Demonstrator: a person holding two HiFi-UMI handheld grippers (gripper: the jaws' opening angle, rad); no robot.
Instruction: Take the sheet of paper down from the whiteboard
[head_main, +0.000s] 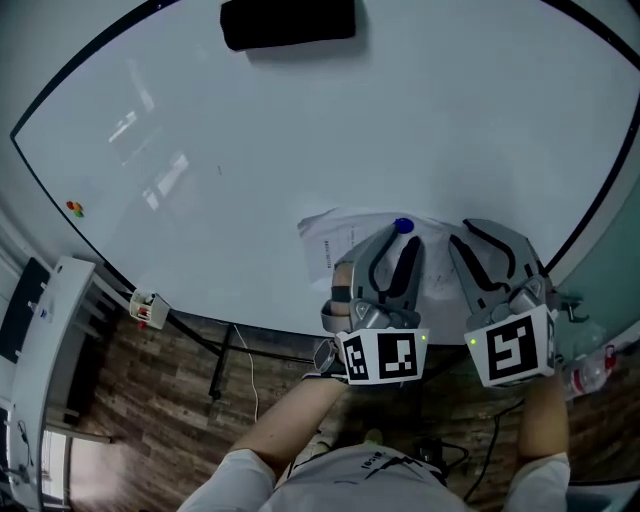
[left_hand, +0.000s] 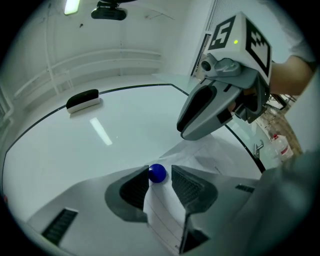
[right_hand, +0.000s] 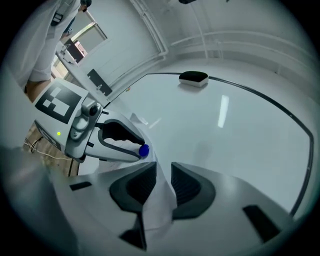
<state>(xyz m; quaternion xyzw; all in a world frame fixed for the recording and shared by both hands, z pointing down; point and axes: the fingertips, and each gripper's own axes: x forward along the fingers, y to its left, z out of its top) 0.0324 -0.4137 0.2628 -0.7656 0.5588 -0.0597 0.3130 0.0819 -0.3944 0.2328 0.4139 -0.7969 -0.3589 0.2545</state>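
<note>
Head view: the whiteboard (head_main: 300, 150) is filling the frame, a black eraser (head_main: 288, 22) sitting near its upper edge, wood-grain floor (head_main: 150, 390) showing below. The sheet of paper (head_main: 335, 240) is hanging low on the board under a blue magnet (head_main: 403, 226), with the left gripper (head_main: 390, 238) and right gripper (head_main: 492, 235) both reaching it. Left gripper view: its jaws are standing apart, flanking the magnet without pressing it. Right gripper view: its jaws are pinching a raised fold of the sheet.
</note>
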